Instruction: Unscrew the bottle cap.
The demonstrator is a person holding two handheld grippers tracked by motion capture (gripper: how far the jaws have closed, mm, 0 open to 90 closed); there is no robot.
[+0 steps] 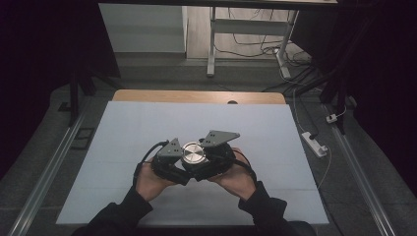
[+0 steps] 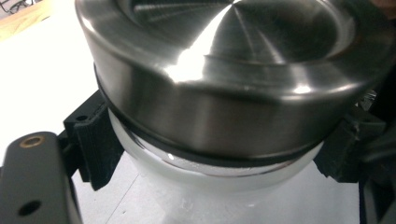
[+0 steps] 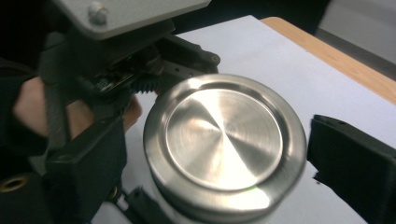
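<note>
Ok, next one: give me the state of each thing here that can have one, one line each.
metal lid: on its container, upright, black seal ring showing below its rim.
white container: lidded, held off the table.
left gripper: shut on the white container, just below the lid.
right gripper: around the metal lid; right pad visibly apart from it, so open.
</note>
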